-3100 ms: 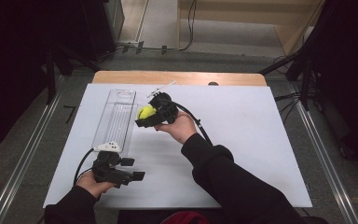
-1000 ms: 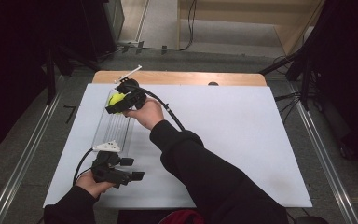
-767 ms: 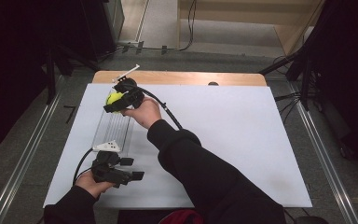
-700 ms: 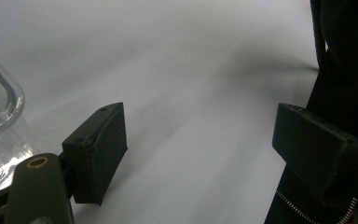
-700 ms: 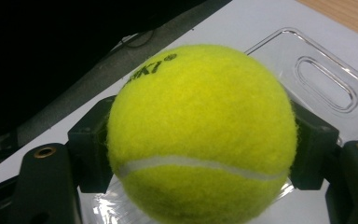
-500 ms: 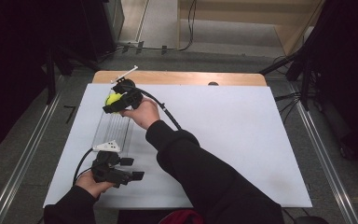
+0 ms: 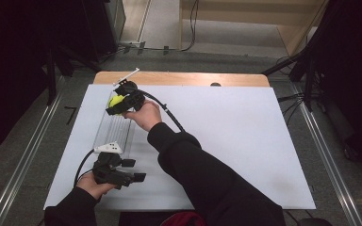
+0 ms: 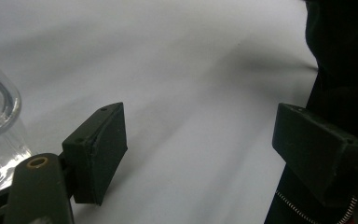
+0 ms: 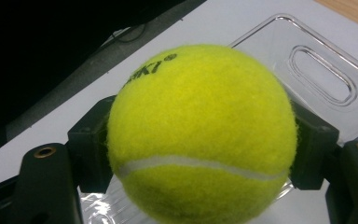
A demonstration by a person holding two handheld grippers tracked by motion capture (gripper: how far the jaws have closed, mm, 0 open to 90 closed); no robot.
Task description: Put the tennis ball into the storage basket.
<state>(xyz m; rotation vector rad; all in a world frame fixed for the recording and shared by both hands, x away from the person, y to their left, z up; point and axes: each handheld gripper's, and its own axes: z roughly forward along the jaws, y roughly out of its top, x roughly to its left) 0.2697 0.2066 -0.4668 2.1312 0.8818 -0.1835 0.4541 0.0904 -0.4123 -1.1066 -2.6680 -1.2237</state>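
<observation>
Here, a tennis ball [image 9: 200, 135] is clamped between the right gripper's [image 7: 122, 102] fingers, held just above the far end of a clear tray [image 7: 115, 129] whose long axis runs away across the counter [image 7: 245, 141]. The left gripper [image 7: 131, 170] is rested near the tray's close end, fingers spread wide and empty.

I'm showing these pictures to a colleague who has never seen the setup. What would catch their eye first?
The bright yellow tennis ball stands out: the right gripper clamps it between its jaws above the far end of a clear plastic tray, at the table's far left. Nearer the person, the left gripper rests open on the white table cover beside the tray's near end, holding nothing.
</observation>
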